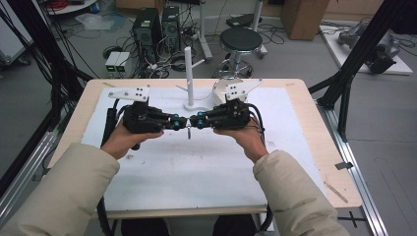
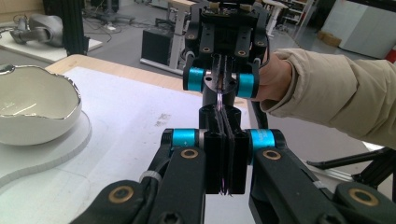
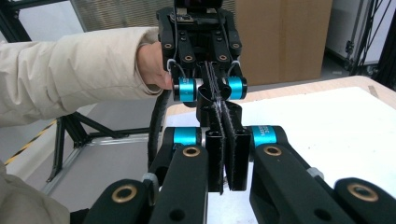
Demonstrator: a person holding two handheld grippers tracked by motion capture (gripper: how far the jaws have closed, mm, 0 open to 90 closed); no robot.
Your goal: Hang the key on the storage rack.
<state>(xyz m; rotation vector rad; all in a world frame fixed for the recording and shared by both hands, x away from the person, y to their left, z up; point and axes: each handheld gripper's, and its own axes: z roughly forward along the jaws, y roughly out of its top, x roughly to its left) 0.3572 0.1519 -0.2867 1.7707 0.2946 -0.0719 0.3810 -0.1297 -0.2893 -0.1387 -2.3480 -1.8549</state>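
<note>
We hold left tongs [image 1: 175, 123] and right tongs [image 1: 197, 122] tip to tip above tabletop [image 1: 196, 162], both clamped shut on thin ring [image 1: 188, 131], likely mid-handover.

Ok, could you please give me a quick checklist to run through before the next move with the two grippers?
1. Left gripper shut on the thin strip: ok.
2. Right gripper shut on the same strip: ok.
3. Gripper tips facing each other above the table: ok.
4. White stand upright behind them, untouched: ok.
5. Bowl apart from both grippers: ok.
6. Strip undamaged: cannot tell.
</note>
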